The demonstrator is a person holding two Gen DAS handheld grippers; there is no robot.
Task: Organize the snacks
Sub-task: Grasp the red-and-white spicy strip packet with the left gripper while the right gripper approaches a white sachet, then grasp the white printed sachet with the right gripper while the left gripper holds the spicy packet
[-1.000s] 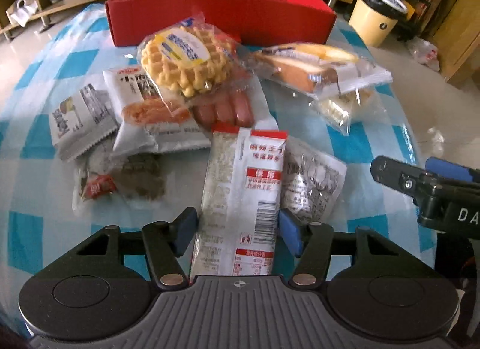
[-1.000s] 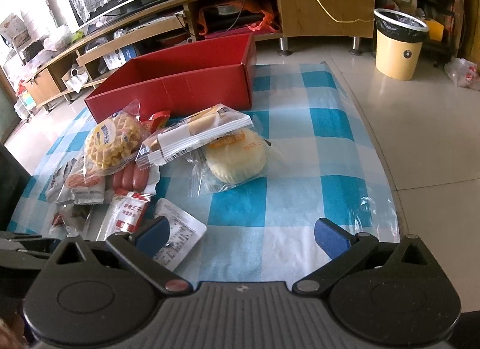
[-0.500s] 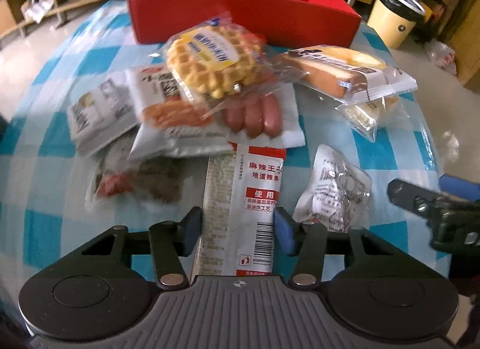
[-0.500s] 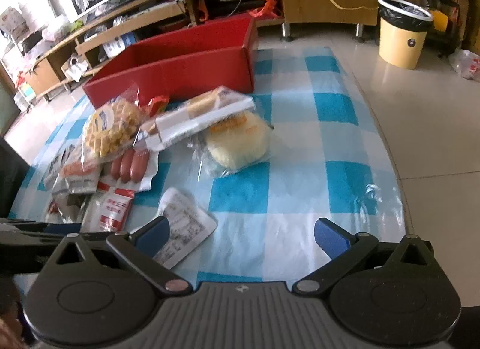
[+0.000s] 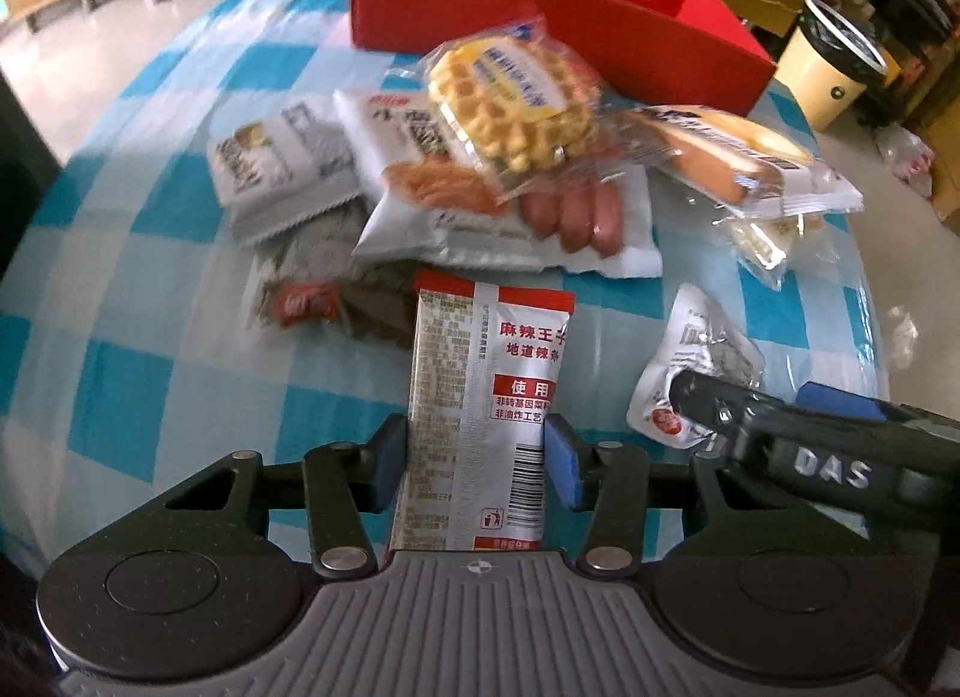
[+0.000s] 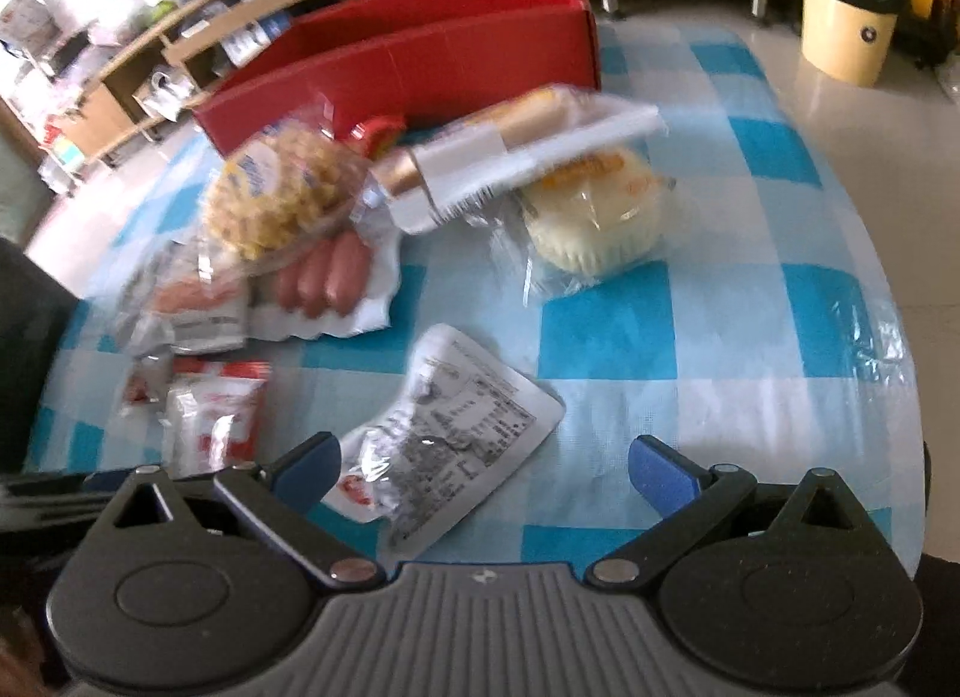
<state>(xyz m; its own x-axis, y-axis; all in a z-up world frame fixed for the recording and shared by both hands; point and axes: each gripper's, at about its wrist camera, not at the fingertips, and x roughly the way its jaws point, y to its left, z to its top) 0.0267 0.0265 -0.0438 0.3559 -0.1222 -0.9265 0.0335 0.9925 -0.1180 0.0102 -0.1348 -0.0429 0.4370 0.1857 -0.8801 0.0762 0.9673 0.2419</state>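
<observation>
Between your left gripper's [image 5: 477, 454] blue pads sits the red-and-white spicy strip packet [image 5: 480, 415]; the jaws have just been closing and now clamp its two long edges, its red top end pointing toward the pile. Just right of it, the small white pouch [image 6: 444, 433] lies flat on the blue checked tablecloth [image 6: 606, 325] between your right gripper's [image 6: 486, 466] fingers, which stand wide apart, the left pad near the pouch's edge, the right pad well clear. Farther out: sausage pack [image 5: 570, 211], waffle [image 5: 510, 103], long bread roll [image 5: 732, 157], then the red box [image 5: 540, 1].
</observation>
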